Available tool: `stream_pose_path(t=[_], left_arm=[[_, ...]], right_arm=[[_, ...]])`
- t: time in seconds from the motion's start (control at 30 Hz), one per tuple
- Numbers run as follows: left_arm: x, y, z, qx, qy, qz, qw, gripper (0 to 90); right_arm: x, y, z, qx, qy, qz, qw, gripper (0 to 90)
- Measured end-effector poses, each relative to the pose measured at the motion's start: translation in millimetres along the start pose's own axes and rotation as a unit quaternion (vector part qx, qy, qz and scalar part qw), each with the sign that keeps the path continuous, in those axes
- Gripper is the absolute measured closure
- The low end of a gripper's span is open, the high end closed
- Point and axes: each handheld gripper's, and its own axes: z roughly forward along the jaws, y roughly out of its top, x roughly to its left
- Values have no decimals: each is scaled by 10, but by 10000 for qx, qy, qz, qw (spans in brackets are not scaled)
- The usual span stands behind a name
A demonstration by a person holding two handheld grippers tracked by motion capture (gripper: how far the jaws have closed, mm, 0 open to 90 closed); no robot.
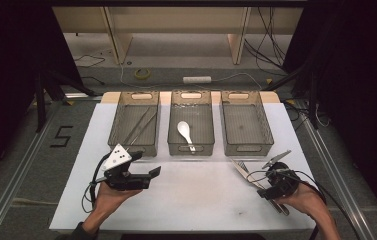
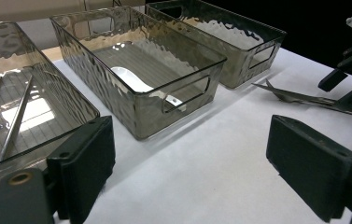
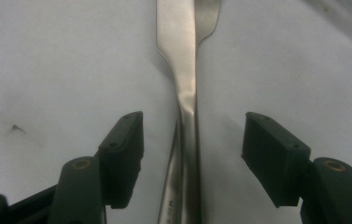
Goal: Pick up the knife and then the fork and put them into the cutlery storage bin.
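Two metal utensils [image 1: 243,170] lie stacked on the white mat [image 1: 196,192] at the right, their heads pointing toward the bins. My right gripper [image 1: 262,183] is open and low over their handles. In the right gripper view the handles [image 3: 187,140] run between the two jaws without touching either pad [image 3: 124,154]. My left gripper [image 1: 146,164] is open near the left bin's front corner, pointing right with nothing between its jaws [image 2: 190,163]. From the left gripper view the utensils [image 2: 304,98] and the right gripper [image 2: 351,70] show at the far right.
Three clear ribbed bins stand in a row at the back of the mat. The left bin [image 1: 121,131] holds thin metal rods [image 1: 138,127]; the middle bin [image 1: 174,131] holds a white spoon [image 1: 185,132]; the right bin [image 1: 246,127] holds nothing.
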Motion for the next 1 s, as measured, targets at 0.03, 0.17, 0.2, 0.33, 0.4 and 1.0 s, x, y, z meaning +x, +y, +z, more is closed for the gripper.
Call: stream_pose_path(t=[0.03,0.17,0.2,0.33,0.4,1.0], left_arm=[[0,1,-1,-5,-1,-3,10000,150],[-1,0,-1,-1,3,6,10000,149],[-1,0,-2,-1,3,5,10000,150],[-2,1,-2,-5,4,7,10000,150],[-2,2,-1,-15,2,2,10000,150],[-6,1,0,-5,2,17,10000,149]], right_arm=[[-1,3,12,18,-12,-5,10000,384],[-4,6,32,45,-11,-8,10000,456],[-6,7,34,54,-13,-6,10000,483],[-18,11,49,69,23,-4,10000,570],[-17,13,59,95,46,-18,9999,616],[1,85,87,278,115,-176,9994,796]])
